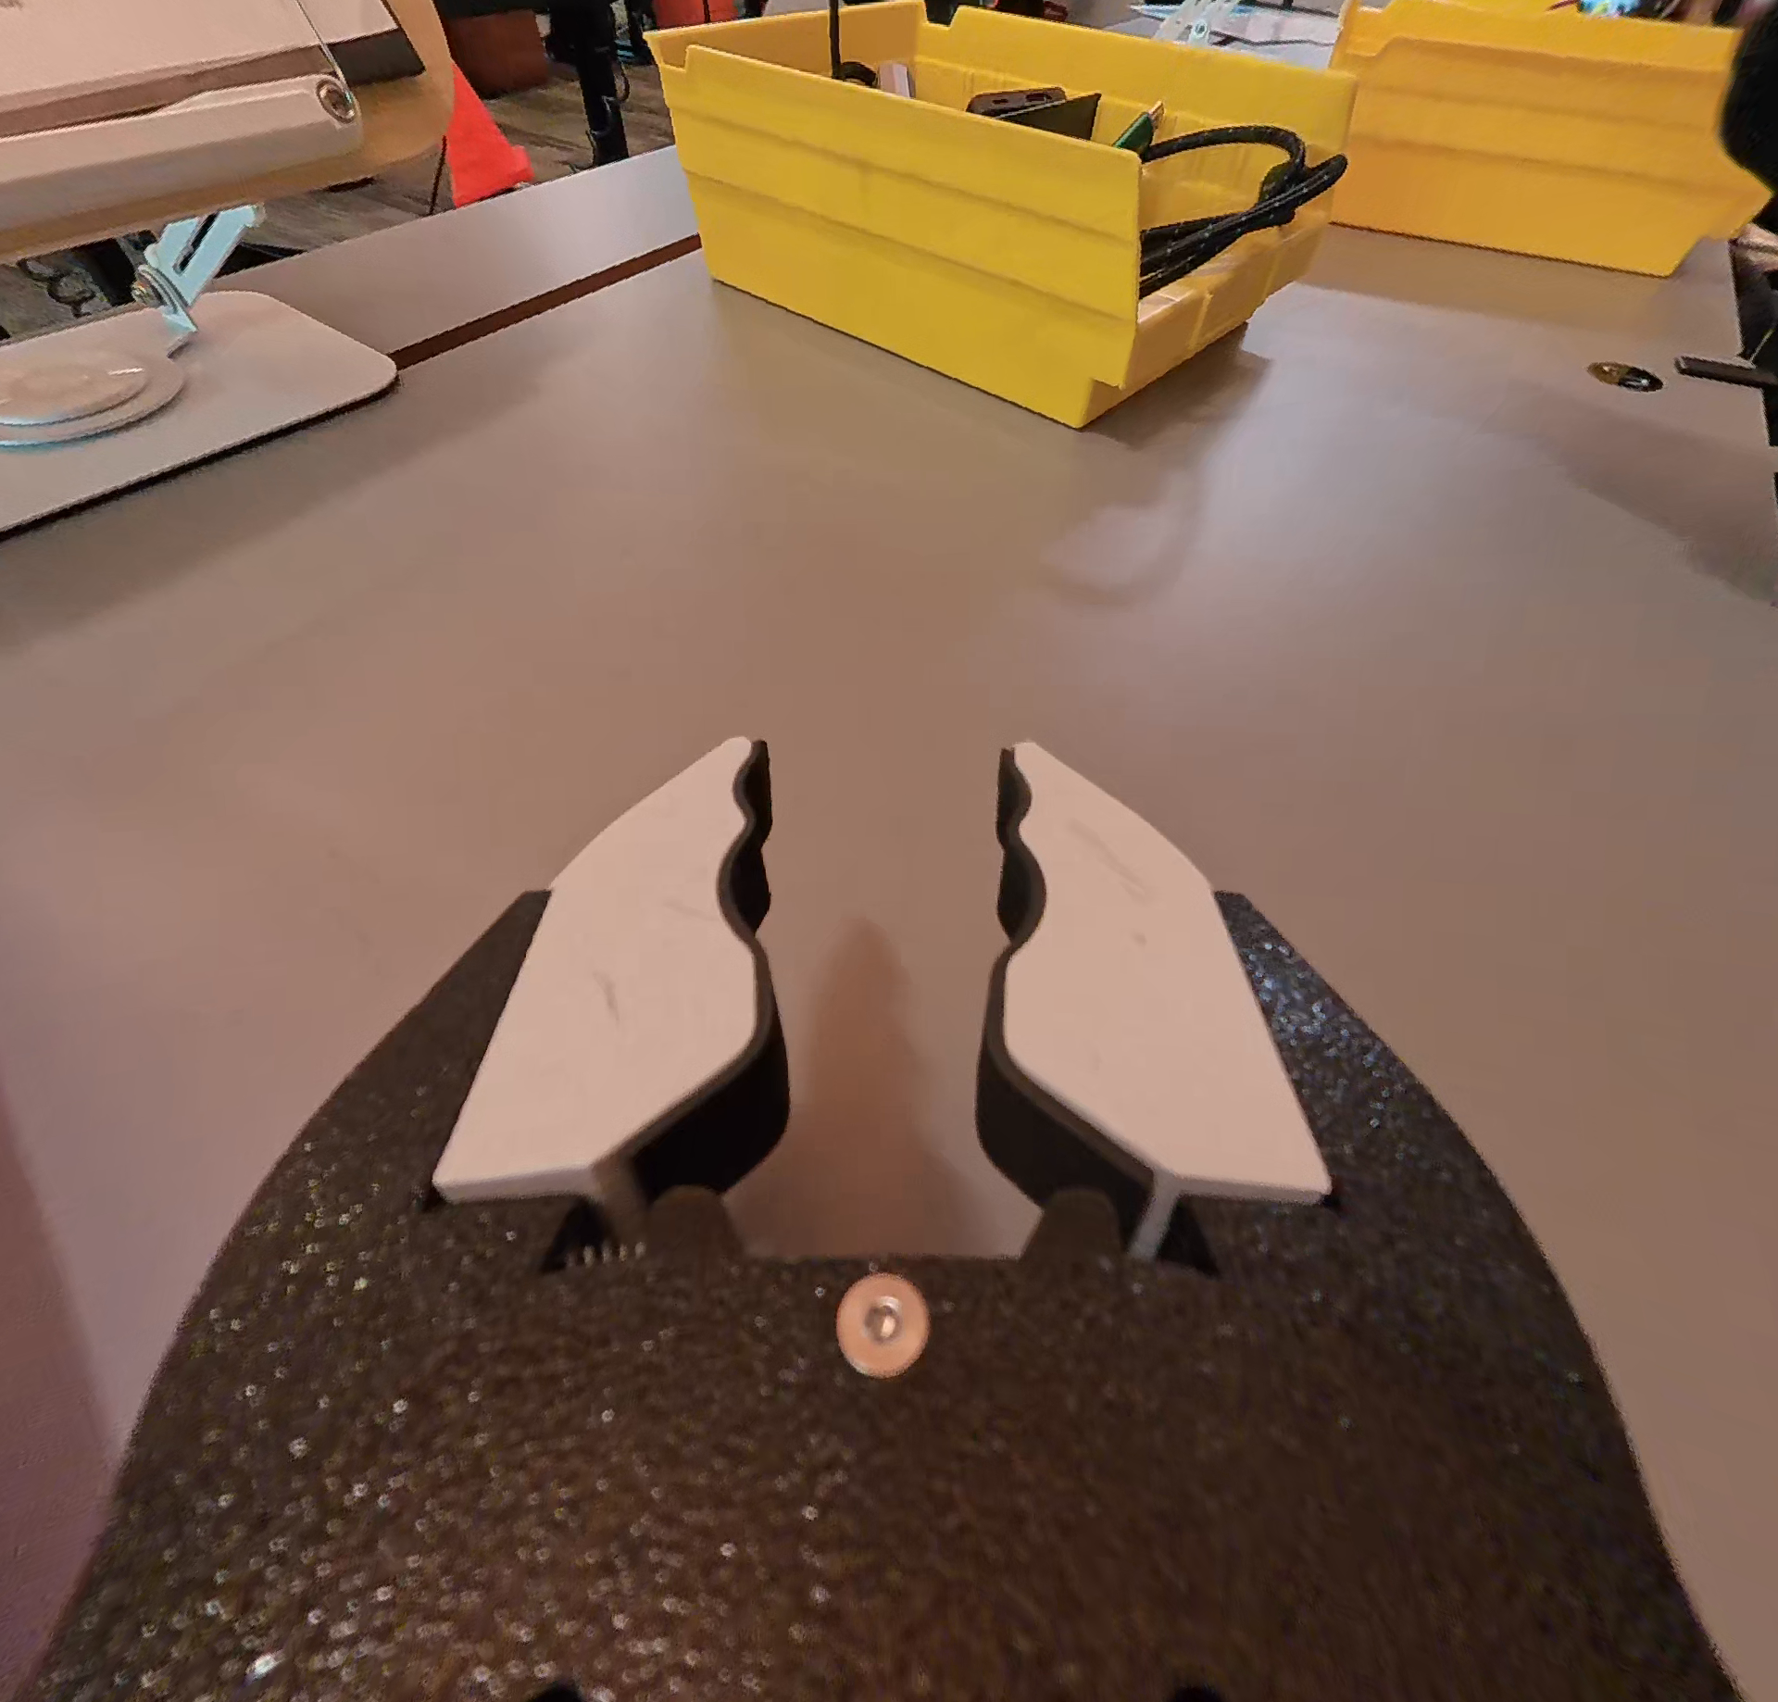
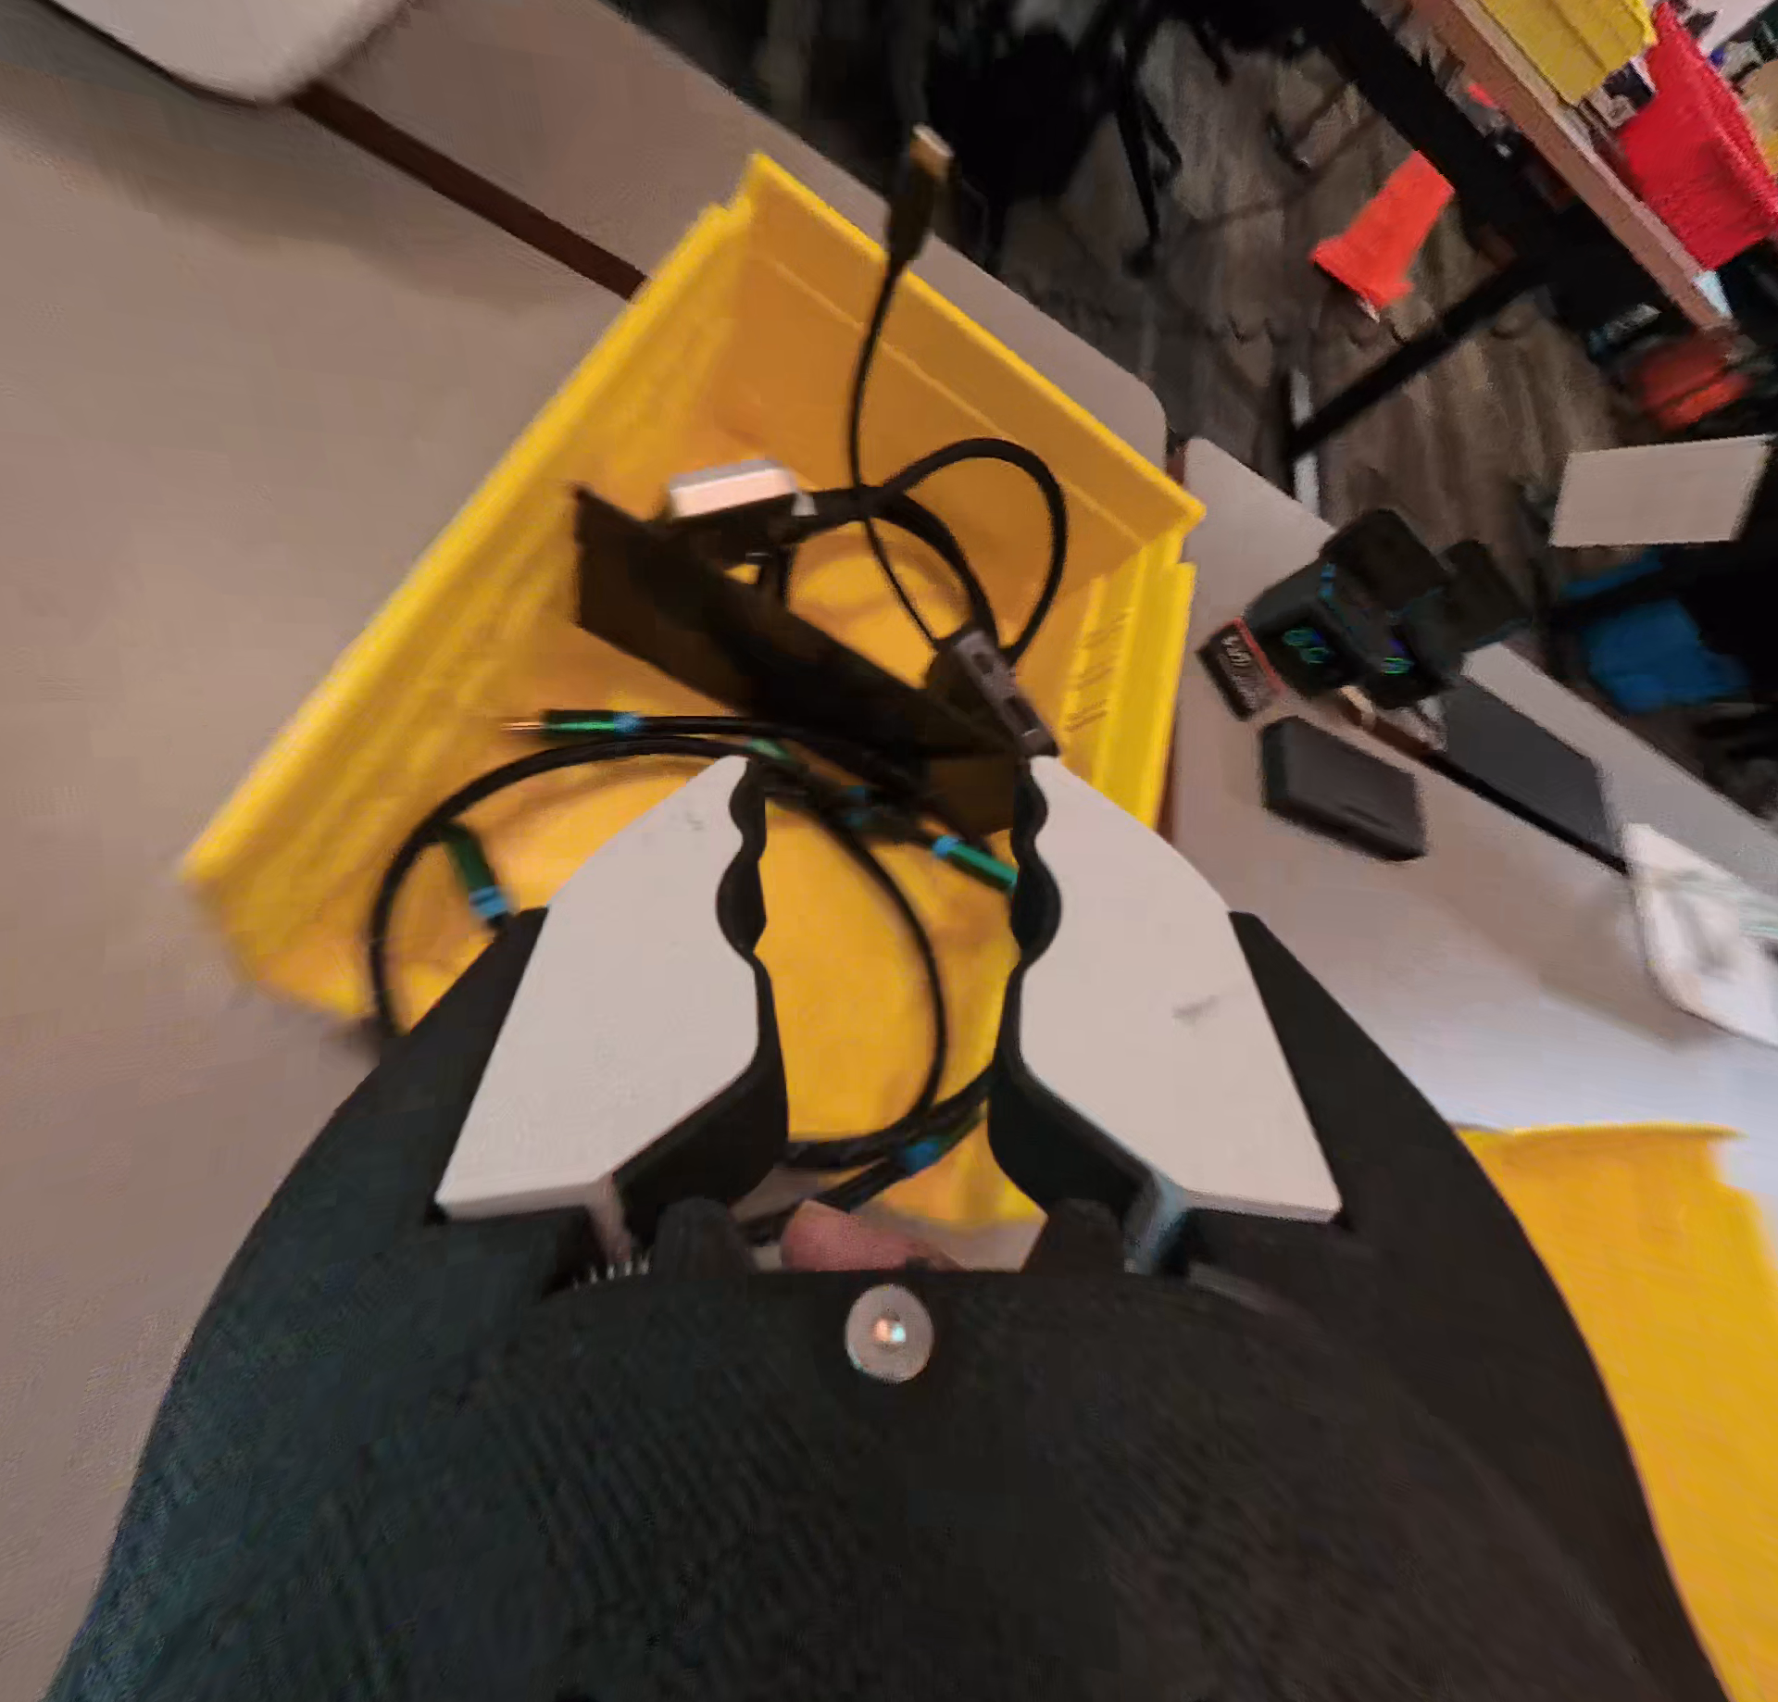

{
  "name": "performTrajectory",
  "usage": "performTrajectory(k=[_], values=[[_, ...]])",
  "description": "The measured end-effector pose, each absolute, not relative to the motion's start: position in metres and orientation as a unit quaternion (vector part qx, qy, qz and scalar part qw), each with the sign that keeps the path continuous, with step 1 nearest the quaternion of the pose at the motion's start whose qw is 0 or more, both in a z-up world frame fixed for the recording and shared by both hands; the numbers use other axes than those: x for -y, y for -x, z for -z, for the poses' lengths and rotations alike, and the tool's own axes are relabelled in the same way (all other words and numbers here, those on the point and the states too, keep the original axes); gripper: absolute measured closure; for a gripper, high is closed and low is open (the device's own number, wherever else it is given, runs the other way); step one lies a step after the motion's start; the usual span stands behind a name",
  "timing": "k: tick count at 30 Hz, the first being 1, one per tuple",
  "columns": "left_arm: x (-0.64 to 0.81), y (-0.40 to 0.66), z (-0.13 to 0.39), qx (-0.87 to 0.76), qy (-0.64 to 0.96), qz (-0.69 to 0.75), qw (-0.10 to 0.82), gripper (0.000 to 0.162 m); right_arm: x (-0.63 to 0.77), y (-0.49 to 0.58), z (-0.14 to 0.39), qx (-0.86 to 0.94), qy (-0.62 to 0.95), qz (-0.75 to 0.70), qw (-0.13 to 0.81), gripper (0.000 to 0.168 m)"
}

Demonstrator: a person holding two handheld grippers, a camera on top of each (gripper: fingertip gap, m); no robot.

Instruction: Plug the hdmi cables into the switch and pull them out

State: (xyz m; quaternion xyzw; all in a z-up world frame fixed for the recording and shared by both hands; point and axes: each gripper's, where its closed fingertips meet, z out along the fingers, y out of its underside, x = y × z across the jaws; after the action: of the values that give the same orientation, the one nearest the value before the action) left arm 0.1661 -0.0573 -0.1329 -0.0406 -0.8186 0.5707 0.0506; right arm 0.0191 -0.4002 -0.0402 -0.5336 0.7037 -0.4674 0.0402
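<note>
The left gripper (image 1: 883,771) is held low over the bare grey table (image 1: 577,598), jaws parted and gripping nothing. The right gripper (image 2: 890,780), equally spread and empty, is poised above the yellow bin (image 2: 539,598), where the black switch (image 2: 770,636) lies tilted among tangled HDMI cables (image 2: 577,771). Retrieval appears to be in hand; next, one connector must be singled out and pinched.

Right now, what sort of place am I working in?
Most likely a lab or workshop bench, not a home. A yellow parts bin of cables sits on the grey table, red and yellow bins fill a shelf rack behind, and more desks stand beyond.
</note>
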Motion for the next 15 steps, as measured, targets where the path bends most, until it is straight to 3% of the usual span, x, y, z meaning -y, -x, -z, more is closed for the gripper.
performTrajectory(k=[3,8,12,15], values=[[0.057,-0.163,0.133,0.819,0.053,-0.571,0.041,0.118,0.354,0.007,0.044,-0.684,0.505,0.512,0.125,0.118],[0.062,-0.148,0.135,0.822,0.039,-0.565,0.057,0.112,0.350,0.068,0.088,-0.695,0.478,0.527,0.104,0.105],[0.078,-0.141,0.142,0.839,-0.014,-0.544,0.009,0.104,0.378,0.119,0.098,-0.774,0.400,0.487,0.063,0.097],[0.109,-0.114,0.135,0.827,0.000,-0.563,-0.008,0.098,0.377,0.123,0.084,-0.755,0.375,0.523,0.123,0.091]])
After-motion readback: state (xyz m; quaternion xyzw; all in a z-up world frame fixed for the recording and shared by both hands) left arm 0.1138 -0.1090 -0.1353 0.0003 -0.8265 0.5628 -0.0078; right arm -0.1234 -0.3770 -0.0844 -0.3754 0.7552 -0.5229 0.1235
